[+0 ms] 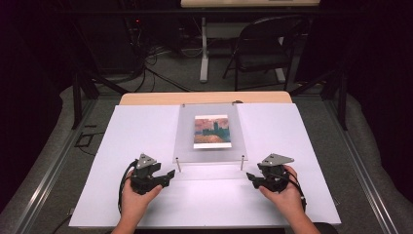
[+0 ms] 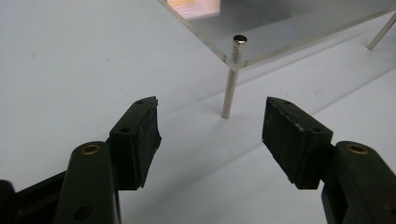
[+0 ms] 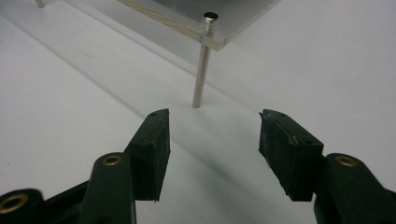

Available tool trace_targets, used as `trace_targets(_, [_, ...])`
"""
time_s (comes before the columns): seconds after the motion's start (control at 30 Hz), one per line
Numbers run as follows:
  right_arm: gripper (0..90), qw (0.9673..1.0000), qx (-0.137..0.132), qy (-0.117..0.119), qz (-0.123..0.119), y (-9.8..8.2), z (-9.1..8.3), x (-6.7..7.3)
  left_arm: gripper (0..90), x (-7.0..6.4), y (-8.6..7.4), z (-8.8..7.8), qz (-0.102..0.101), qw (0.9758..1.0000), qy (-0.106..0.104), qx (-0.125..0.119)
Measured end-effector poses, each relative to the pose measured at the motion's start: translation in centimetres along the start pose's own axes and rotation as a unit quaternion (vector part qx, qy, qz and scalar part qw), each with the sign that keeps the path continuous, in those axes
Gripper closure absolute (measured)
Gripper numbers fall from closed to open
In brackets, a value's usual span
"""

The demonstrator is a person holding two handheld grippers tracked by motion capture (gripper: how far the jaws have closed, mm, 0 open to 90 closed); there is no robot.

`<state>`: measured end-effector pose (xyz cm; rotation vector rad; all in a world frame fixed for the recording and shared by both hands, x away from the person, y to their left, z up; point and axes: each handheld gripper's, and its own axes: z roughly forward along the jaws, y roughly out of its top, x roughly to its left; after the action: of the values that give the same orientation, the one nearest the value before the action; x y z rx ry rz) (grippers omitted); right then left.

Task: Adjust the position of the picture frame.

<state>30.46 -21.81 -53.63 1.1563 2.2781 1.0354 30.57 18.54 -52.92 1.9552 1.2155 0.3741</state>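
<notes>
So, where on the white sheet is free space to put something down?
The white sheet is bare left and right of the clear raised panel. The near strip between the left gripper and right gripper is crowded, by the panel's metal posts.

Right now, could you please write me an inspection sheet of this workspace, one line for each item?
Surface: white sheet covering a light wooden table, flat.
Job's things: clear acrylic plate raised on thin metal posts; a colourful painting print shows at its middle.
Clutter: nothing seen on the sheet.
Grippers: left hand-held gripper open, near the plate's front left post, not touching; right hand-held gripper open, near the front right post, nothing between the jaws.
Cables: black cable trailing from the left one; more cables on the floor behind.
Surroundings: dark folding chair, white table leg, grey floor.
</notes>
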Motion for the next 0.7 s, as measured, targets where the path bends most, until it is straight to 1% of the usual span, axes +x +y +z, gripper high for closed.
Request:
trace_targets(0.03, [43.6, 1.0, -0.001, -0.002, 0.004, 0.0, -0.1, -0.1, 36.2, 0.2, 0.0, -0.1, -0.004, 1.0, 0.001, -0.002])
trace_targets(0.07, [43.6, 1.0, -0.001, -0.002, 0.004, 0.0, -0.1, -0.1, 36.3, 0.2, 0.0, -0.1, -0.004, 1.0, 0.001, -0.002])
trace_targets(0.1, [43.6, 0.9999, -0.006, -0.004, 0.013, 0.0, -0.2, -0.5, 36.5, 0.5, 0.1, -0.4, -0.009, 0.9999, 0.005, -0.01])
trace_targets(0.13, [43.6, 0.9998, -0.007, -0.005, 0.016, -0.1, -0.3, -0.6, 36.7, 0.5, 0.1, -0.4, -0.009, 0.9999, 0.005, -0.01])
trace_targets(0.17, [43.5, 0.9998, -0.007, -0.005, 0.019, -0.1, -0.4, -0.7, 36.7, 0.7, 0.1, -0.6, -0.012, 0.9998, 0.011, -0.013])
trace_targets(0.33, [43.5, 0.9995, -0.014, -0.011, 0.026, -0.2, -0.6, -1.3, 37.6, 1.6, 0.1, -0.8, -0.025, 0.9993, 0.02, -0.017])
trace_targets(0.4, [43.3, 0.9994, -0.012, -0.015, 0.028, -0.2, -0.7, -1.5, 38.0, 1.9, 0.1, -0.8, -0.032, 0.9991, 0.022, -0.016])
trace_targets(0.47, [43.8, 0.9993, -0.012, -0.019, 0.03, -0.2, -0.7, -1.7, 38.4, 1.9, 0.1, -0.7, -0.034, 0.999, 0.023, -0.018])
trace_targets(0.57, [44.7, 0.9993, -0.003, -0.026, 0.028, -0.1, -0.6, -1.9, 38.5, 2.1, 0.3, -0.7, -0.044, 0.9986, 0.023, -0.019])
trace_targets(0.6, [44.7, 0.9993, -0.003, -0.026, 0.028, -0.1, -0.6, -1.9, 38.4, 2.1, 0.3, -0.7, -0.044, 0.9986, 0.023, -0.019])
trace_targets(0.63, [44.9, 0.9991, -0.001, -0.025, 0.034, 0.0, -0.7, -2.0, 38.4, 2.0, 0.6, -0.6, -0.048, 0.9983, 0.023, -0.022])
trace_targets(0.67, [44.8, 0.999, -0.005, -0.025, 0.036, 0.1, -0.6, -2.1, 38.3, 2.0, 0.7, -0.5, -0.047, 0.9984, 0.023, -0.021])
trace_targets(0.7, [44.7, 0.9989, -0.002, -0.025, 0.04, 0.2, -0.7, -2.0, 38.3, 2.0, 0.9, -0.5, -0.046, 0.9985, 0.022, -0.022])
